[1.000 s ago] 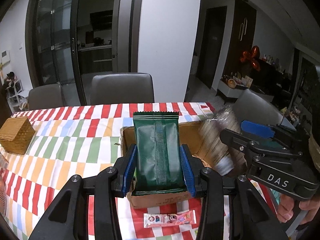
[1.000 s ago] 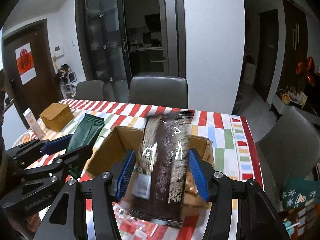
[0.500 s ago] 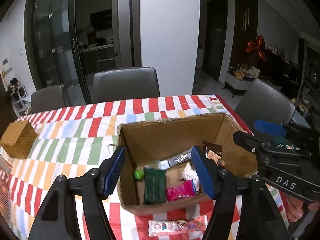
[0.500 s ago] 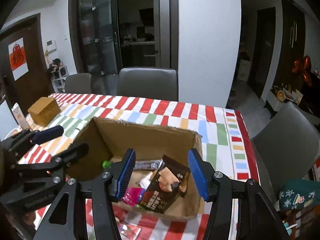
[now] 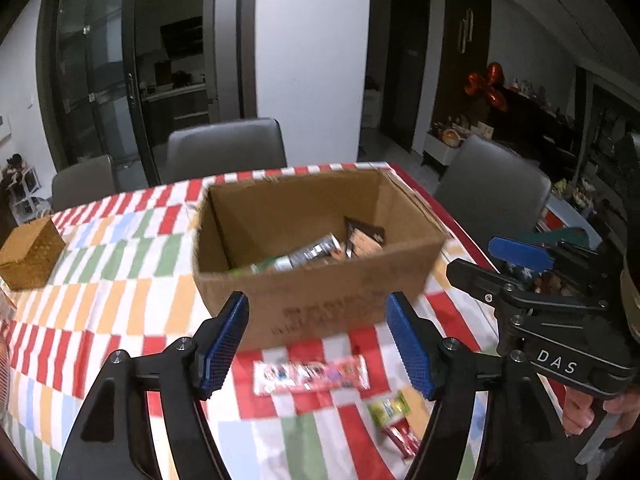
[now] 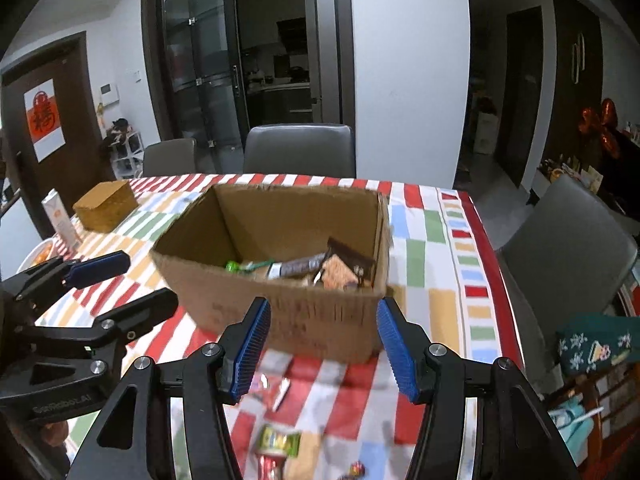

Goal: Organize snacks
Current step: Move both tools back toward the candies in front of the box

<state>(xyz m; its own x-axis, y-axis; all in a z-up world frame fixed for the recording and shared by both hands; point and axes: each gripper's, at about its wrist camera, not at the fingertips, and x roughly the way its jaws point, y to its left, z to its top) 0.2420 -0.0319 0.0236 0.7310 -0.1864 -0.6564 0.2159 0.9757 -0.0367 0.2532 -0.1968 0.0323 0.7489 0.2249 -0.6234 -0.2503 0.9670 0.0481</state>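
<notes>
An open cardboard box [image 5: 320,292] [image 6: 296,312] stands on the striped tablecloth and holds several snack packs, among them a brown cracker pack [image 6: 344,268] and a silver bar [image 5: 316,250]. My left gripper [image 5: 318,340] is open and empty in front of the box. My right gripper [image 6: 322,344] is open and empty, also in front of the box. A pink-and-white snack strip [image 5: 312,372] and a green-and-red snack pack [image 5: 394,420] [image 6: 276,446] lie on the cloth near my grippers.
A wicker box [image 5: 28,252] [image 6: 106,204] sits at the far left of the table, with a white carton [image 6: 60,220] beside it. Grey chairs [image 5: 224,152] [image 6: 568,240] stand behind and to the right. A green bag [image 6: 592,348] lies off the table's right edge.
Both grippers opened and dropped their packs, green and brown, into the box. Since then both have pulled back and lowered, so the box looks farther and loose snacks show in front.
</notes>
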